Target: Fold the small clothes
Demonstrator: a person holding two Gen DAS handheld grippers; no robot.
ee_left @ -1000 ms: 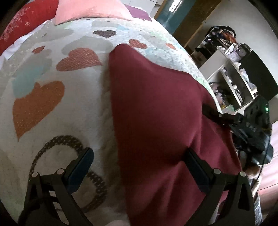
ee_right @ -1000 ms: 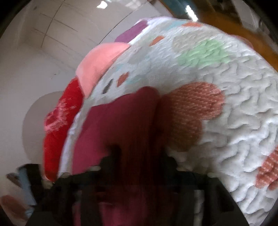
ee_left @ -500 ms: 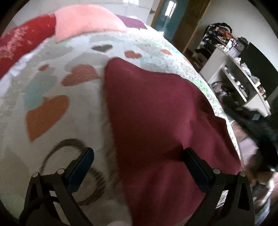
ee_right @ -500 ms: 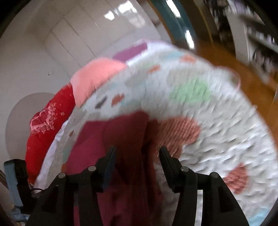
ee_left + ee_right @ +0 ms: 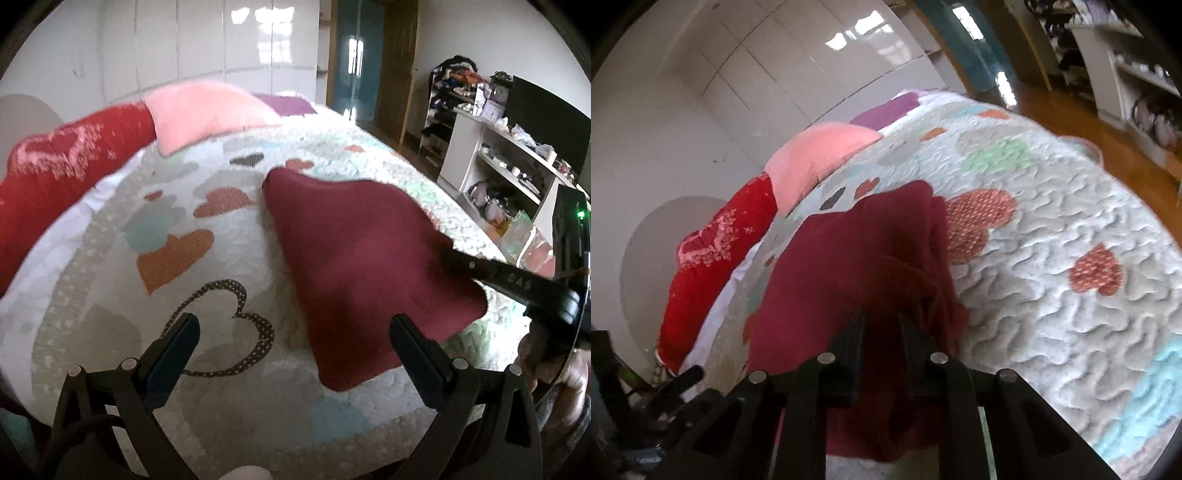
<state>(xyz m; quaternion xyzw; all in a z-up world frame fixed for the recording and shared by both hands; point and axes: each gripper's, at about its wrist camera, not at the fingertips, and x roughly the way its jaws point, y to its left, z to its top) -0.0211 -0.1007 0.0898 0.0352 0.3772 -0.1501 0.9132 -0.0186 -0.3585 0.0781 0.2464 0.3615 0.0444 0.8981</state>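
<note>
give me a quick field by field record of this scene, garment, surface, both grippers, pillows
garment: maroon cloth, lying on the bed, partly bunched at its right edge
surface: quilted bedspread with heart patches
left gripper: open, empty, hovering above the bedspread just short of the cloth's near edge
right gripper: shut on the cloth's right edge, fabric gathered between its fingers
pillows: pink pillow and red pillow at the head of the bed
background: white shelving unit to the right of the bed
</note>
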